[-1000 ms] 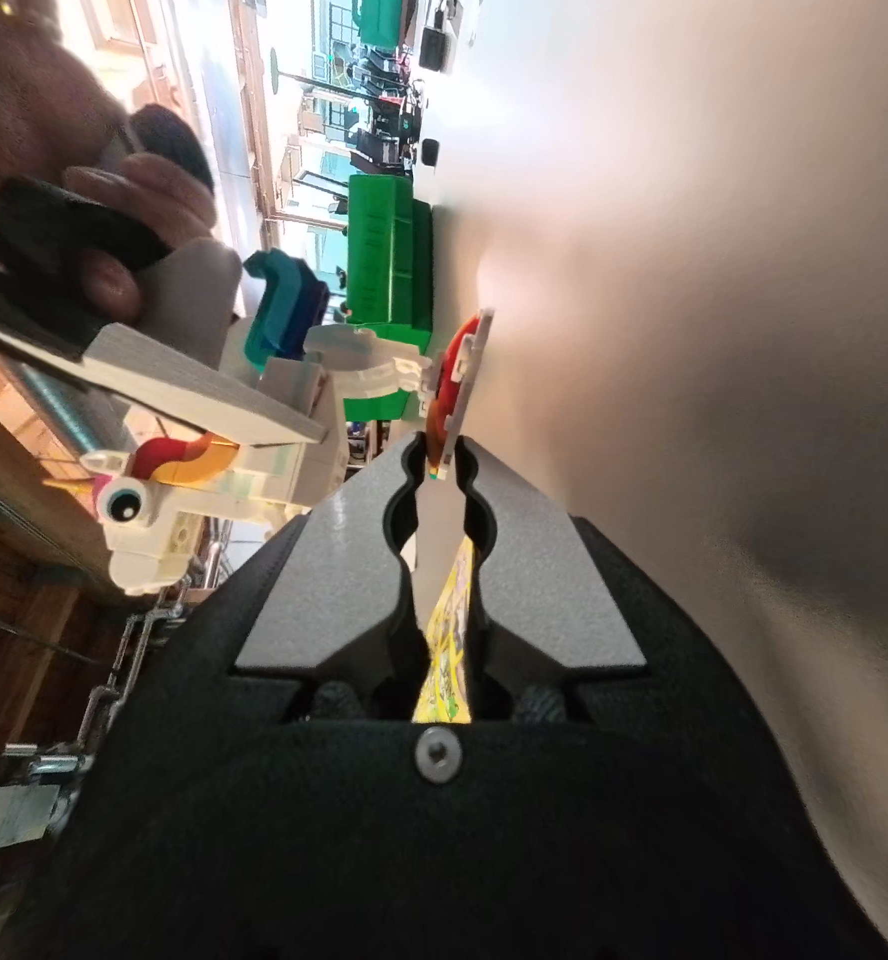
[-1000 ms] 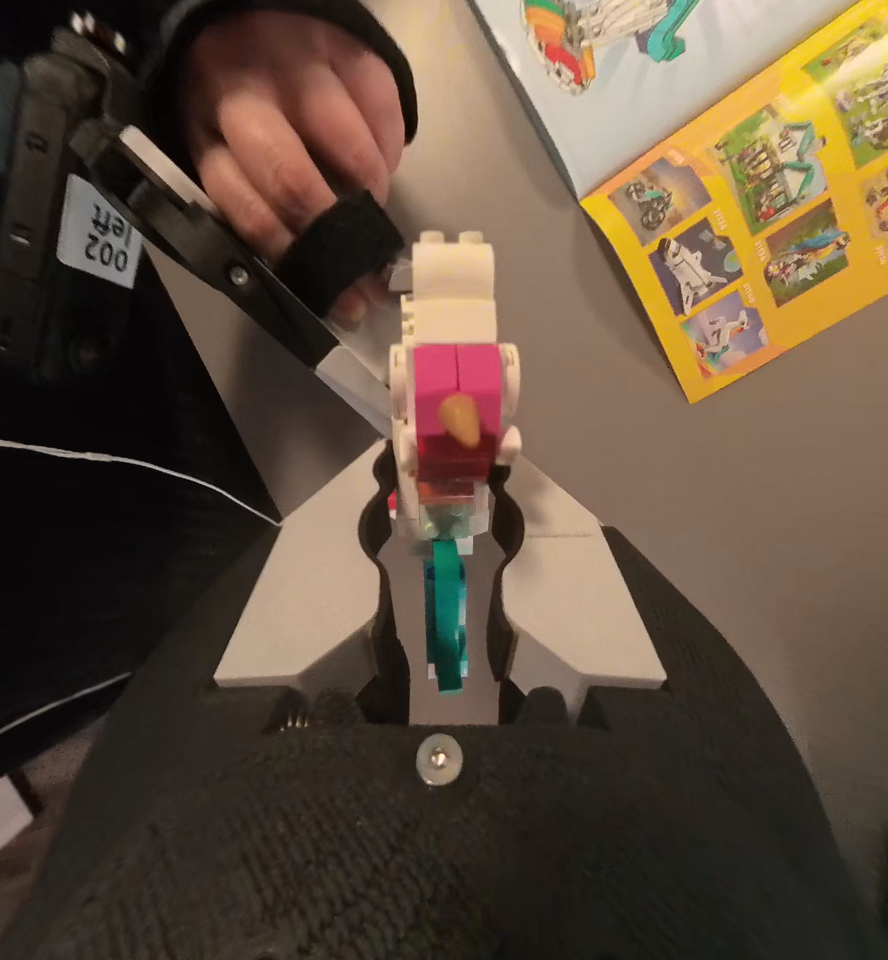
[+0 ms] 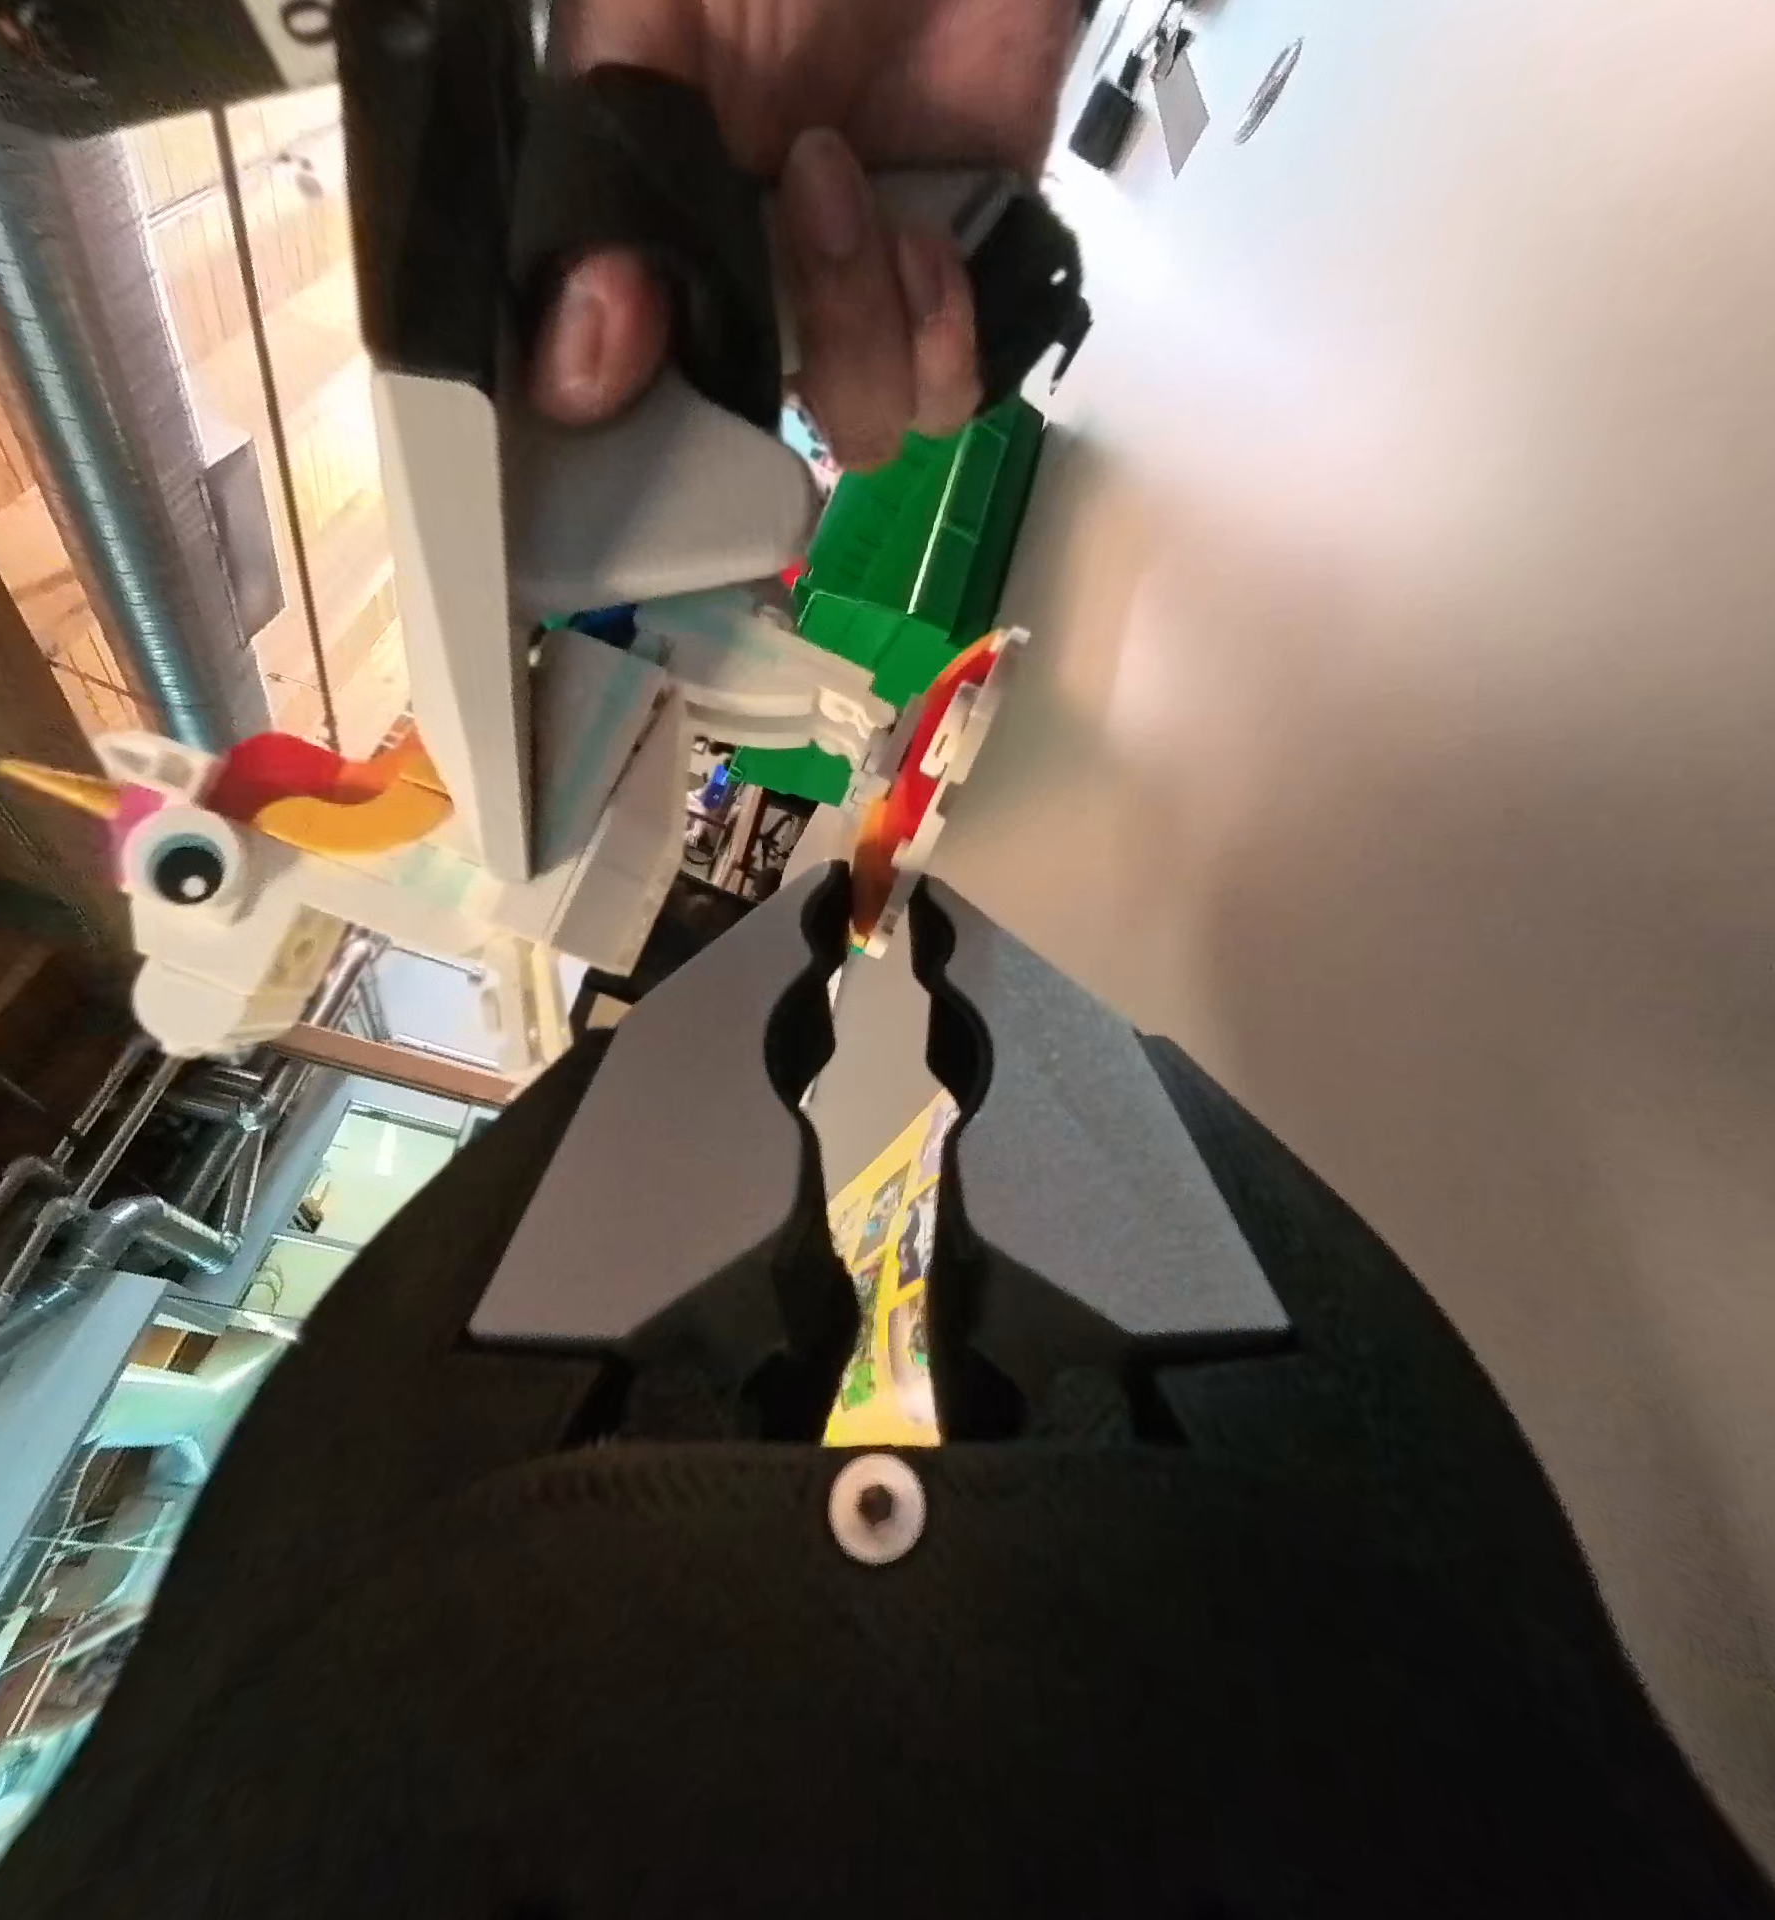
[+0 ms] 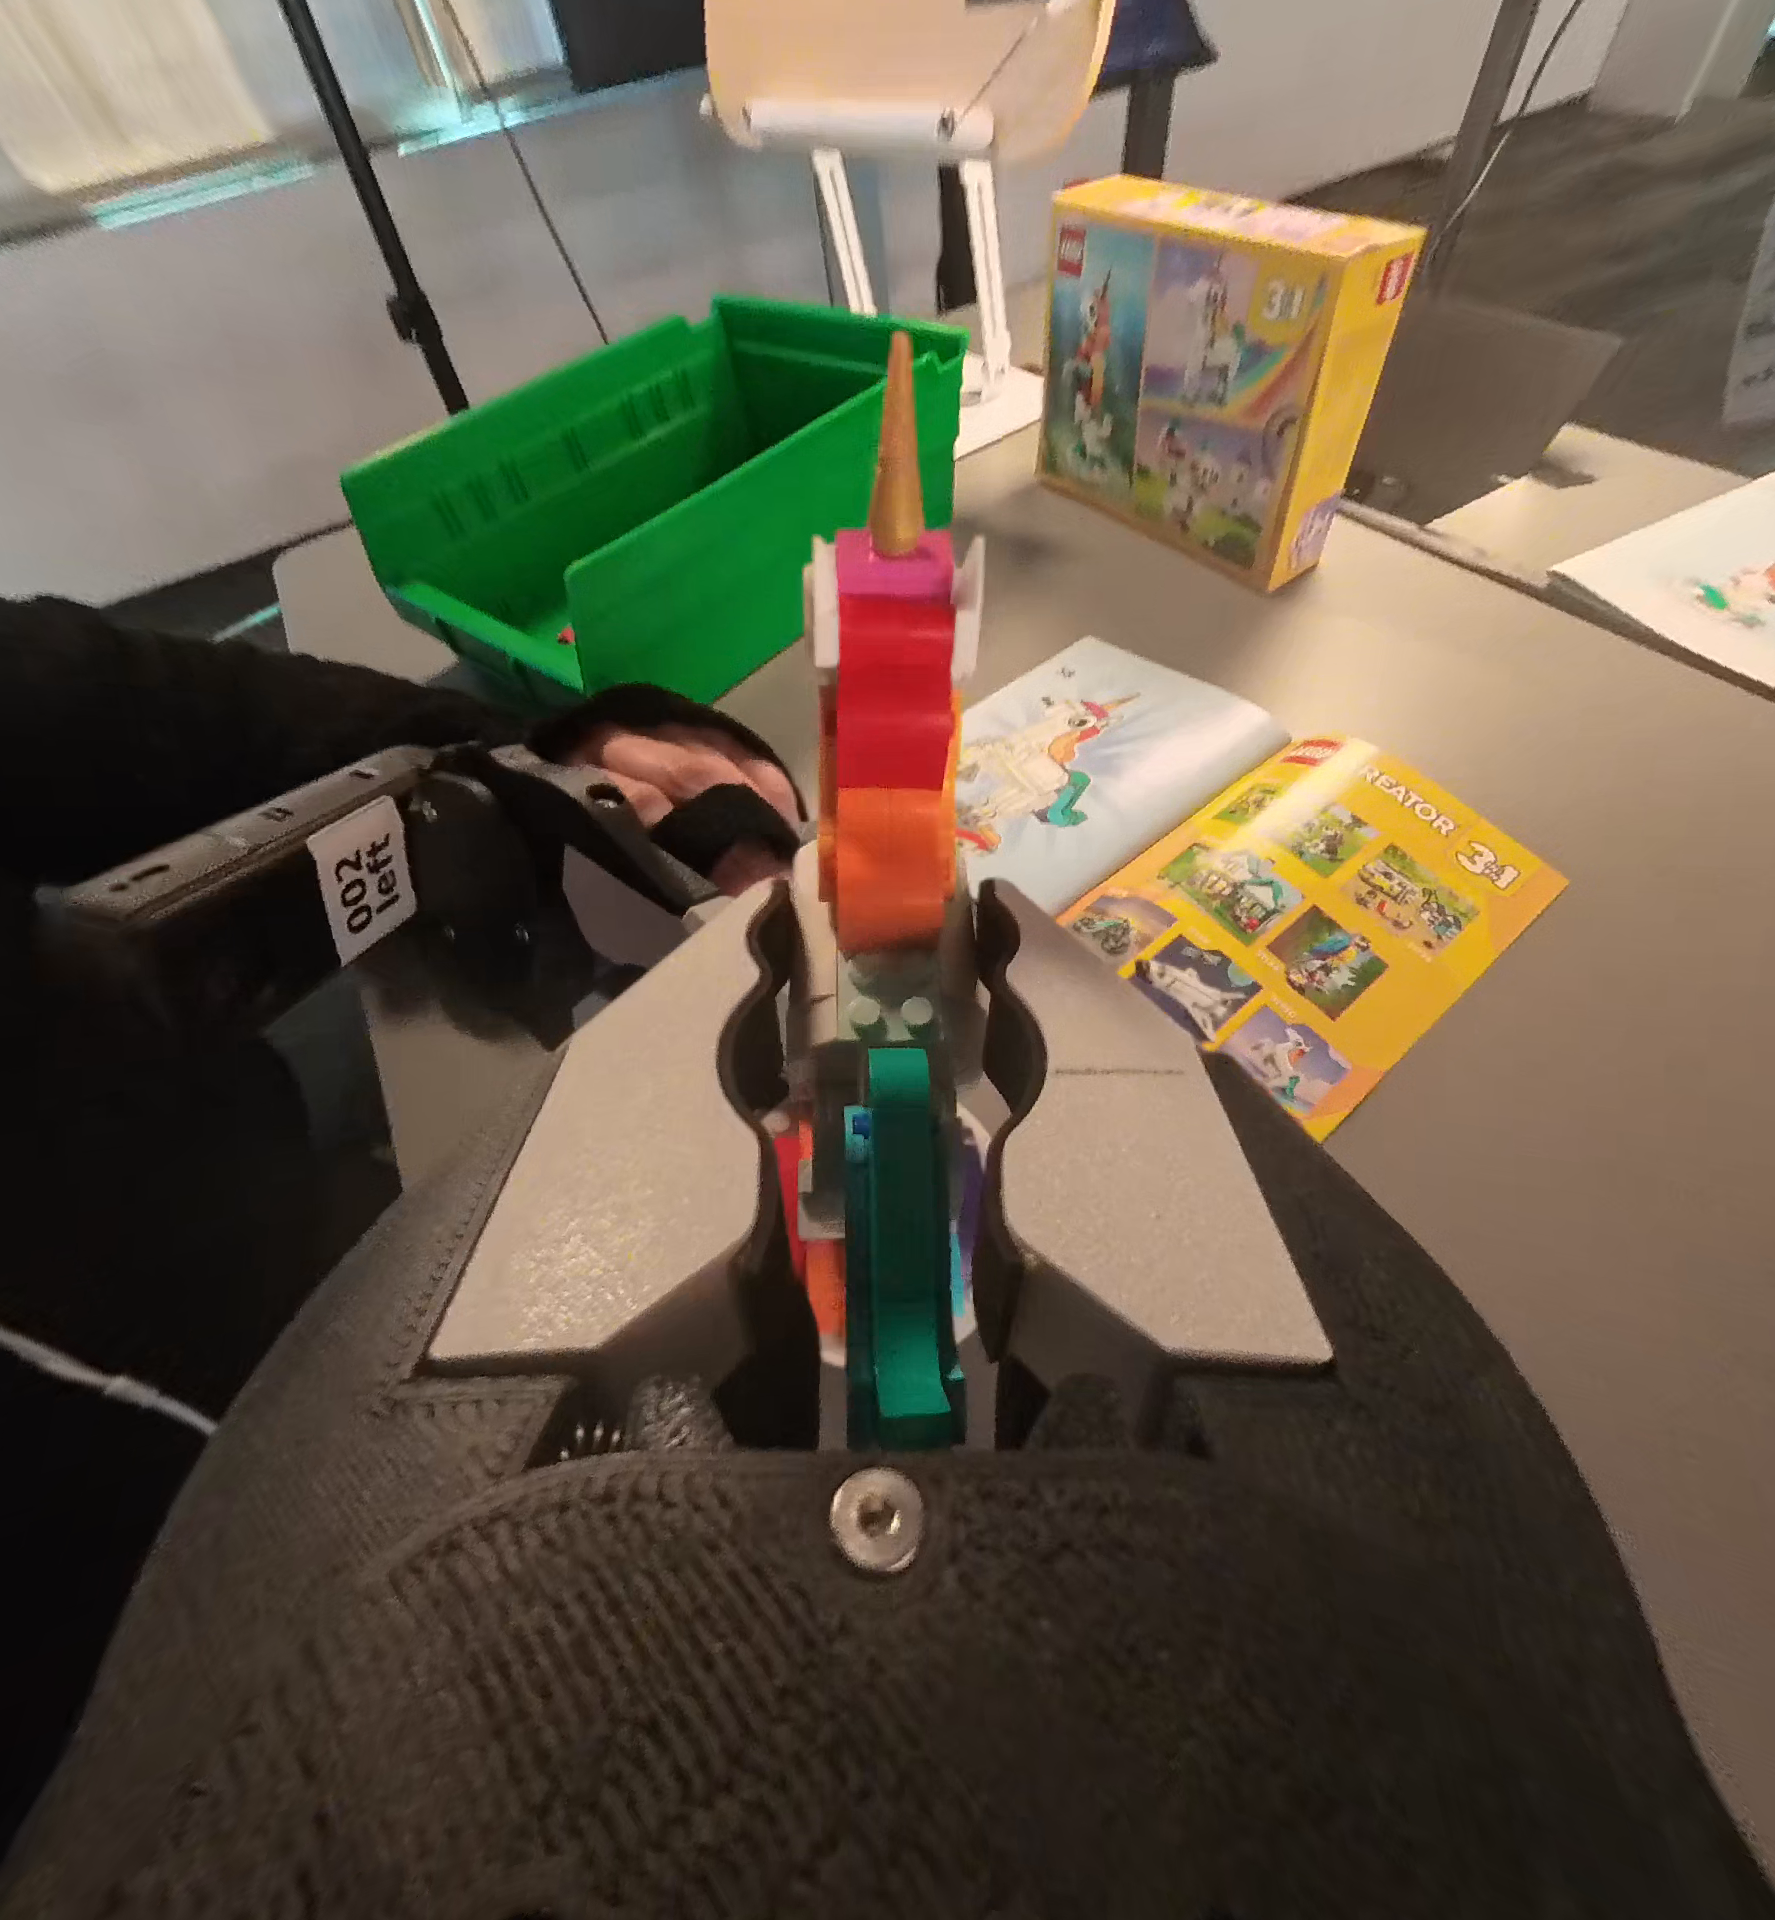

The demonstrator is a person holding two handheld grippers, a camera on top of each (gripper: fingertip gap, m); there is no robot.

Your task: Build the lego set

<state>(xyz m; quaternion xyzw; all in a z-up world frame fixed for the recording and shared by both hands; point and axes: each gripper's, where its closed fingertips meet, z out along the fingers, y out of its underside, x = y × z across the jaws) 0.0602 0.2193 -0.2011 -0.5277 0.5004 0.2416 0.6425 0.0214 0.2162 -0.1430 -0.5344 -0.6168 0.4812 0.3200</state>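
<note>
My right claw (image 4: pixel 883 997) clamps the unicorn (image 4: pixel 888 831) body, long axis up-frame, gold horn topmost. Left claw (image 3: pixel 878 914) pinches its rainbow base (image 3: pixel 919 769).

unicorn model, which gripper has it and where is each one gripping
Right gripper clamps the unicorn around its body; left gripper pinches the rainbow base plate by its edge.

Unicorn (image 4: pixel 888 935) legs and lower body hidden between right tool (image 4: pixel 888 1023) fingers in right wrist view; face turned away. Rainbow base (image 3: pixel 909 800) only half seen in left wrist view, near end buried in left tool (image 3: pixel 878 914) tips, booklet (image 3: pixel 888 1278) reduced to a sliver in the gap. Green bin (image 4: pixel 654 520) contents mostly hidden by walls, second booklet (image 4: pixel 1724 582) cut by right edge, background blurred.
</note>
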